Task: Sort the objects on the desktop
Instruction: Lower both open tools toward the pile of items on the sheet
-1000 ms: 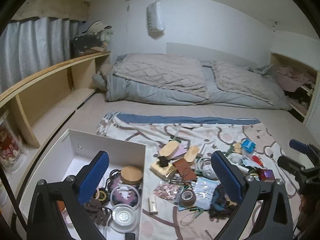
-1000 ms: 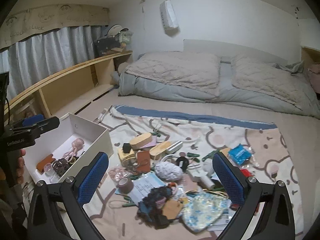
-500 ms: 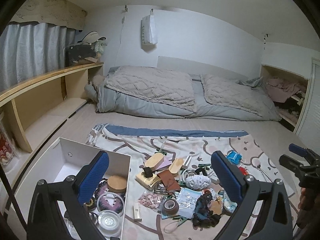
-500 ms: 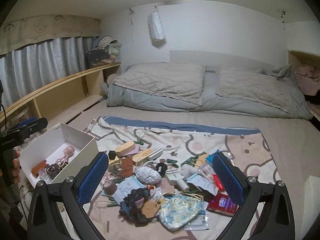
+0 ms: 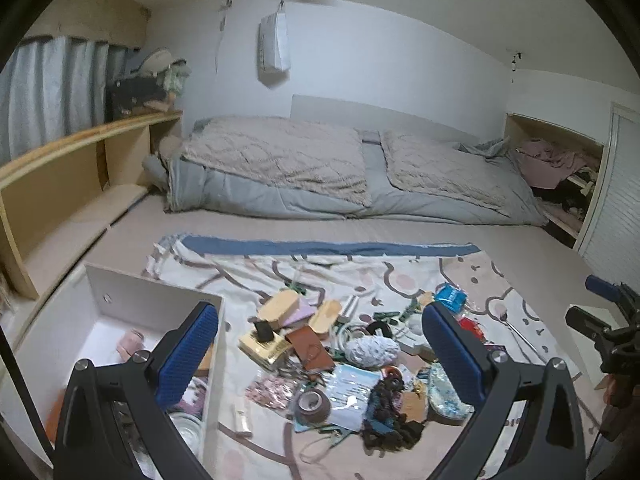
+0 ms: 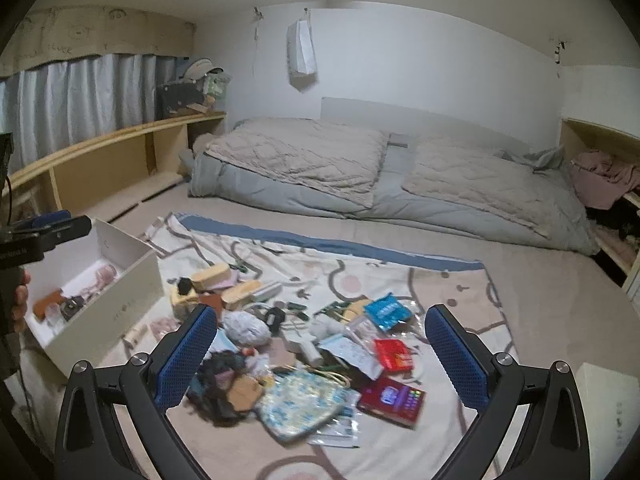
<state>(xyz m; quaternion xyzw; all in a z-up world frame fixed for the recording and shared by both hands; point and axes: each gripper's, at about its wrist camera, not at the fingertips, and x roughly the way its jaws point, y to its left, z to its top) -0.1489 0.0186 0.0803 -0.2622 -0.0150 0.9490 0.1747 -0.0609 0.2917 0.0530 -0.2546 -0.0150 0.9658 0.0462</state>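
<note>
Left wrist view: the left gripper [image 5: 320,348] is seen spread wide, nothing between its blue pads [image 5: 188,354]. A white box [image 5: 120,312] lies at lower left, with small items inside. The pile [image 5: 344,356] of loose objects is spread on a patterned cloth [image 5: 360,264] at lower centre, beside the box. A tape roll [image 5: 314,404] lies at its near edge.

Right wrist view: the right gripper [image 6: 320,350] is likewise held released and empty. The pile [image 6: 312,344] is seen at lower centre, the box [image 6: 104,308] at left. A red booklet [image 6: 392,396] lies at the pile's lower right.
</note>
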